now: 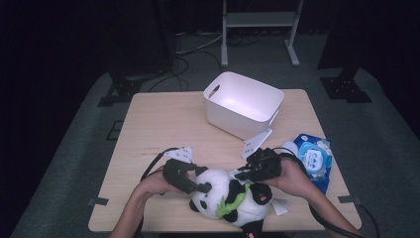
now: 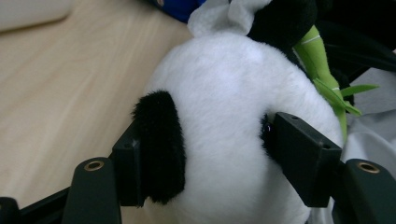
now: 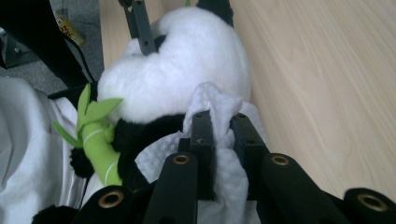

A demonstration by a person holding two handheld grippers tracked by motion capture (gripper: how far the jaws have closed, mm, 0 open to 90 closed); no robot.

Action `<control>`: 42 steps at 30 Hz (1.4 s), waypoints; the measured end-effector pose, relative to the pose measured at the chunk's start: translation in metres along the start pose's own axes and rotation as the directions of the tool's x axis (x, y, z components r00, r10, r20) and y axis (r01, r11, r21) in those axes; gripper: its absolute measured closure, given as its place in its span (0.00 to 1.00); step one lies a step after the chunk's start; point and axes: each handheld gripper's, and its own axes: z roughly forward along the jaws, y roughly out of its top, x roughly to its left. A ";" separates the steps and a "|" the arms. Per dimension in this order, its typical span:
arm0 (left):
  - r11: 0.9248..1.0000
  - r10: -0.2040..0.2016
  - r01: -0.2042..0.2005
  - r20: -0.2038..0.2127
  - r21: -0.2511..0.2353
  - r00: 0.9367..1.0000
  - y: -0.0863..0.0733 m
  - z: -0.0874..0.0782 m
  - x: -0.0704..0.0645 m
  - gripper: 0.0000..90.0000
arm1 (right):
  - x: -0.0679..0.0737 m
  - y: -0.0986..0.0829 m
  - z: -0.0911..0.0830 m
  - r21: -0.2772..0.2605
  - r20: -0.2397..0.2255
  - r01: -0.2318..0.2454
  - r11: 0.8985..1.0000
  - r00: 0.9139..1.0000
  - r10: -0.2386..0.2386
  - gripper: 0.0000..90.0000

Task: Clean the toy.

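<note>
Two grippers work one plush panda [image 1: 229, 198] at the table's [image 1: 158, 129] near edge; your left gripper [image 2: 205, 149] clamps its head, your right gripper [image 3: 219, 135] pinches a white cloth [image 3: 212, 105]; tug carelessly and the cloth could slip free.

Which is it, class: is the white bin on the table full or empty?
Empty. The high view looks into the white bin and shows bare white walls and floor; the panda toy lies outside it on the table.
</note>
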 end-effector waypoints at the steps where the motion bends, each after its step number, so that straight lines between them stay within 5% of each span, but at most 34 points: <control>1: 1.000 0.015 -0.015 -0.023 -0.004 1.000 0.001 -0.001 -0.001 0.38 | -0.001 0.002 0.001 0.000 0.001 -0.003 1.000 1.000 0.003 0.89; 5: 0.999 0.050 -0.052 -0.109 -0.017 0.993 0.004 -0.004 -0.003 0.38 | -0.006 0.010 0.001 -0.001 0.024 -0.001 1.000 1.000 0.001 0.89; 10: 0.995 0.092 -0.098 -0.200 -0.021 0.975 0.006 -0.008 -0.004 0.39 | -0.015 0.016 0.001 -0.017 0.043 -0.016 1.000 0.999 0.017 0.89; 19: 0.999 0.023 -0.027 -0.104 -0.037 0.994 0.002 -0.014 -0.002 0.27 | -0.013 0.014 0.003 0.001 0.022 -0.003 1.000 1.000 0.003 0.89; 26: 0.999 -0.038 0.035 -0.081 -0.029 0.996 -0.002 -0.017 0.002 0.12 | -0.006 0.008 0.000 -0.004 -0.004 -0.003 1.000 1.000 0.003 0.89; 28: 0.999 -0.031 0.030 -0.037 -0.029 0.999 -0.004 -0.013 0.003 0.15 | -0.004 0.008 0.000 -0.002 -0.008 0.000 1.000 1.000 0.000 0.89; 36: 1.000 0.029 -0.029 -0.057 -0.005 0.998 -0.003 -0.009 -0.003 0.27 | -0.003 0.018 0.006 -0.011 -0.012 0.009 1.000 1.000 -0.009 0.89; 42: 1.000 0.030 -0.030 -0.063 0.002 0.998 -0.003 -0.011 -0.002 0.27 | -0.001 0.021 0.006 -0.007 0.003 0.025 1.000 1.000 -0.025 0.89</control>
